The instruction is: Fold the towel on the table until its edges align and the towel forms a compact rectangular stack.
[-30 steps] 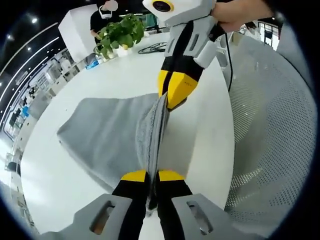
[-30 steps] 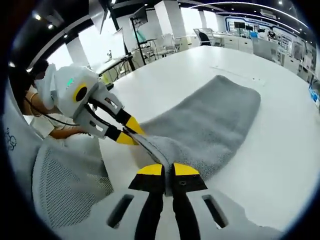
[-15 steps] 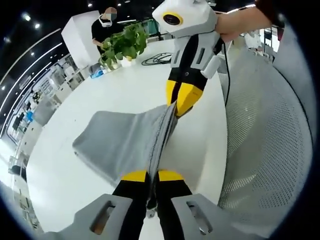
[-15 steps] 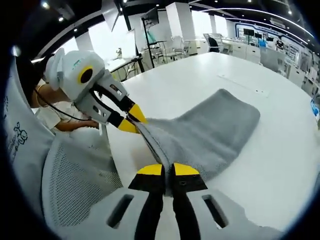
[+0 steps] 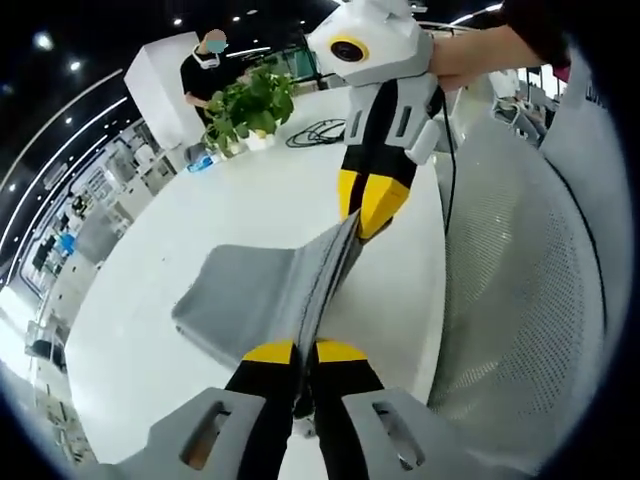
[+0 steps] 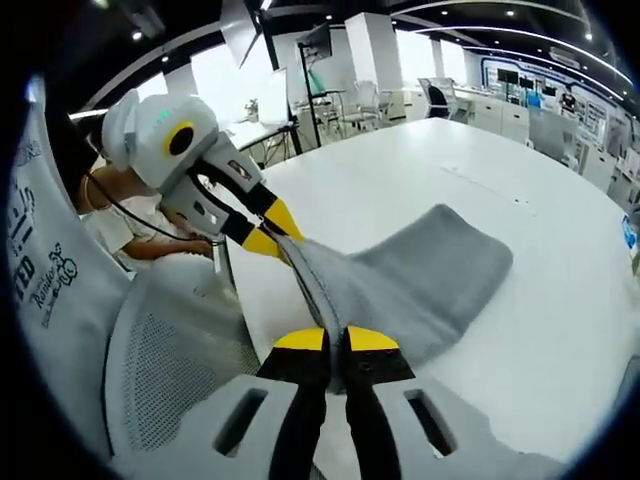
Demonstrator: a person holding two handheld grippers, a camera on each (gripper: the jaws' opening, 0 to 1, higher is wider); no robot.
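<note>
My left gripper hides the towel corner it pinches; the towel's far underside can't be seen.

Your left tool and right tool each pinch one end of the towel's raised edge, stretched between them above the table. The towel's far end lies on the table. A potted plant and a cable sit beyond; a mesh chair stands beside the table.
</note>
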